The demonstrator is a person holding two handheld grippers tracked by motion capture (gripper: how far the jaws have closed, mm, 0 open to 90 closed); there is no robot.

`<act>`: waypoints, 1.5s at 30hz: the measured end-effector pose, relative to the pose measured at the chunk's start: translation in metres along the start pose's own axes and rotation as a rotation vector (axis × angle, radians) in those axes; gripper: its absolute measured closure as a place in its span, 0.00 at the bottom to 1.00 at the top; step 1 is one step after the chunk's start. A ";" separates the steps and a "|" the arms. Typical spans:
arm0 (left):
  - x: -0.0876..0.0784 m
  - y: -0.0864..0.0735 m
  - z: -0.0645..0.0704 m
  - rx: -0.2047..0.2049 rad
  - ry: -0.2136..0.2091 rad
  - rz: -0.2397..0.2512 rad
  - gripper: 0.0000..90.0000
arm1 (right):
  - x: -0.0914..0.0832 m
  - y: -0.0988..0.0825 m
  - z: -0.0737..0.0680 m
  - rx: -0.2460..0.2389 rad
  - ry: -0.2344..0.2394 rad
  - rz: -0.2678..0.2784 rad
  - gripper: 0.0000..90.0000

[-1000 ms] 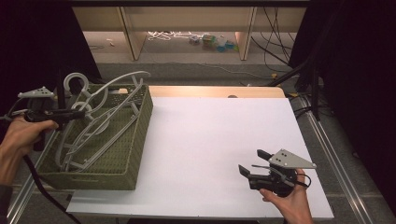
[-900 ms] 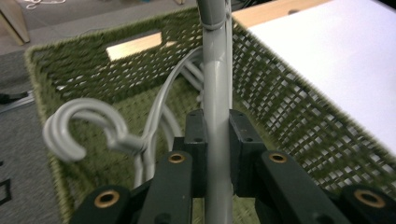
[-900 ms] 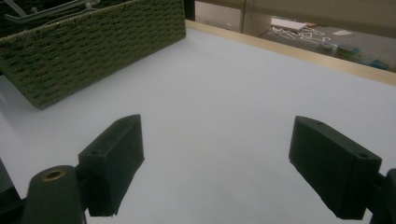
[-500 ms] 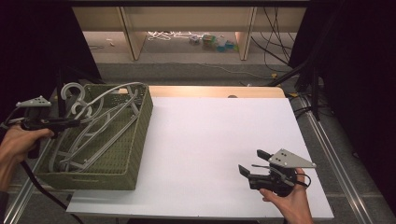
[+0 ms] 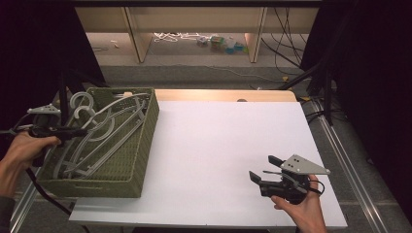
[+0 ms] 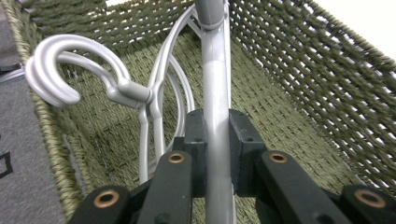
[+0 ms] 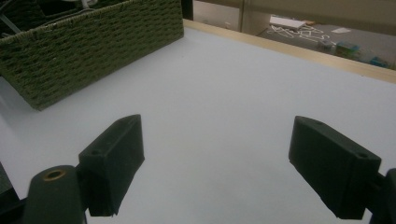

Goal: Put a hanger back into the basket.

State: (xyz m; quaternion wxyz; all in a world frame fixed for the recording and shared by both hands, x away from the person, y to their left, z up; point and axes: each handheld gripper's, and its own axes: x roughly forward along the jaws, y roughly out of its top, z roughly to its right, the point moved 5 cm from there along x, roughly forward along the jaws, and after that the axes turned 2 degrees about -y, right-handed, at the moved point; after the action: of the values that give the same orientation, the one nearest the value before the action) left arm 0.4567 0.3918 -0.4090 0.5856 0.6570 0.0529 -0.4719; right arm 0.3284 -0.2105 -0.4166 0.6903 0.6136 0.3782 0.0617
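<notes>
Hands come in at the bottom of the high view, one claw each. Right claw (image 5: 261,171) sits low over the white tabletop (image 5: 214,145), near the front right corner. Its jaws are wide apart w/ nothing between them; in the right gripper view you just see bare white top past them.

Left claw (image 5: 77,131) is over at the left side, reaching into the green woven basket (image 5: 145,141). Its jaws are clamped on the straight bar of a grey plastic hanger (image 6: 215,84); in the left gripper view the bar runs right up between the two black pads. That hanger is inside the basket, w/ more grey hangers (image 5: 104,128) piled beside & under it. One curved hook (image 6: 70,70) pokes up by the basket's left wall.

Farther back, past the tabletop's wood edge, is a low shelf (image 5: 194,29) w/ small stuff under it, too tiny to tell.
</notes>
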 end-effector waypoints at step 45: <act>-0.055 0.018 0.044 -0.166 0.169 0.319 0.44 | 0.001 0.000 0.001 0.016 -0.001 0.040 0.20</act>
State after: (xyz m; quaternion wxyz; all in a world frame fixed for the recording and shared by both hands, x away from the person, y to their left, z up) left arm 0.4125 0.3768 -0.3526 0.6985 0.6439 0.0356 -0.3104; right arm 0.3294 -0.2106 -0.4166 0.6844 0.6265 0.3659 0.0722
